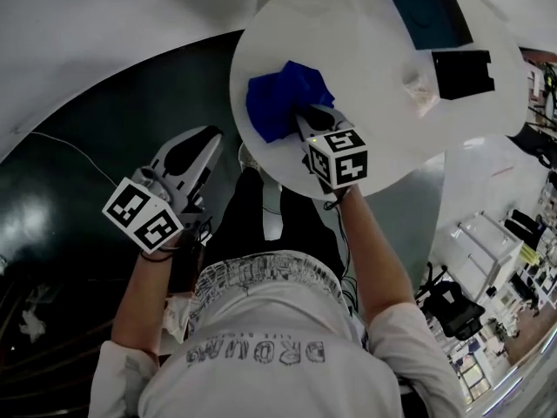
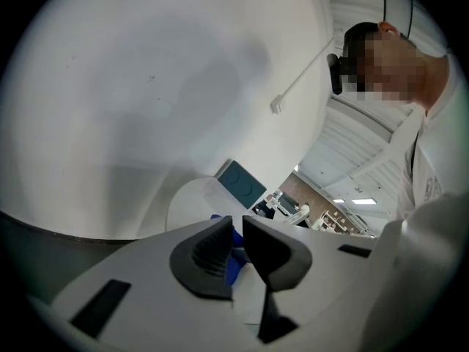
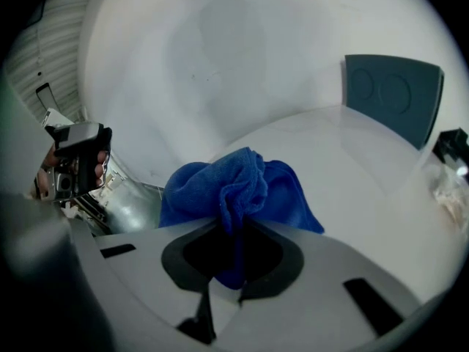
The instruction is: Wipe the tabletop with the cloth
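Note:
A crumpled blue cloth [image 1: 284, 99] [image 3: 234, 189] lies on the round white tabletop [image 1: 365, 85] [image 3: 344, 167] near its front left edge. My right gripper [image 1: 306, 122] [image 3: 233, 233] is shut on a bunched fold of the cloth, and the rest spreads over the table beyond the jaws. My left gripper [image 1: 198, 151] [image 2: 236, 249] hangs off the table to the left, over the dark floor, with its jaws nearly together and nothing held. A sliver of the blue cloth [image 2: 233, 264] shows far off through the narrow gap between them.
A dark teal panel [image 1: 426, 7] [image 3: 392, 94] [image 2: 242, 183] stands at the table's far side. A black box [image 1: 463, 73] and a crumpled clear wrapper [image 1: 421, 94] [image 3: 448, 189] lie at the right. Dark floor [image 1: 78, 172] lies left of the table; office furniture [image 1: 487, 251] is at right.

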A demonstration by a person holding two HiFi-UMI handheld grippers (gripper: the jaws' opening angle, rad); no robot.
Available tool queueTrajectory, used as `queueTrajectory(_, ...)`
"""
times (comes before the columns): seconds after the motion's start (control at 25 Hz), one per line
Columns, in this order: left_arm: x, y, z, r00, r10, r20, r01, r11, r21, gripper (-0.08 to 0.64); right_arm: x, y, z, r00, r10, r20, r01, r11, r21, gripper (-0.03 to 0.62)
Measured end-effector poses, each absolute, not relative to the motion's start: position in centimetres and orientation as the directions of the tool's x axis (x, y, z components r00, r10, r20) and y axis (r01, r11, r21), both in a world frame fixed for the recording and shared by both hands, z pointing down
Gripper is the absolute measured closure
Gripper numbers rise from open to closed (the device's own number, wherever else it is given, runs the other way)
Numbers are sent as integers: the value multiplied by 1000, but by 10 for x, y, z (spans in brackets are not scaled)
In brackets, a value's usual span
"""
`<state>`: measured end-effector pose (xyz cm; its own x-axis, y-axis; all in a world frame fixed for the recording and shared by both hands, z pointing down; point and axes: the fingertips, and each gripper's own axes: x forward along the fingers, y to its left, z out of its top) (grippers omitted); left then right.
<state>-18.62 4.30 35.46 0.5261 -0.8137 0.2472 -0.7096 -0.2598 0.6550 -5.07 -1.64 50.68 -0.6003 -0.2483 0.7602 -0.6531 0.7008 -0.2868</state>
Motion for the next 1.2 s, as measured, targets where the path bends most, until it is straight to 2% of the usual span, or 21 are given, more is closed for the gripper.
queueTrajectory(0.28, -134, 26, 350, 613, -753, 240, -676, -343, 652, 500, -8, -10, 507, -571, -280, 771, -701, 655, -281, 549)
queueTrajectory(0.84, -6, 9, 347, 764, -603, 230, -583, -492, 647, 500, 158, 12, 513, -455, -390, 800, -854, 444, -270, 549)
queueTrajectory(1.2, 66, 6, 342, 831, -506, 232, -523, -565, 638, 500, 237, 30, 512, -398, -448, 801, -908, 319, -272, 549)
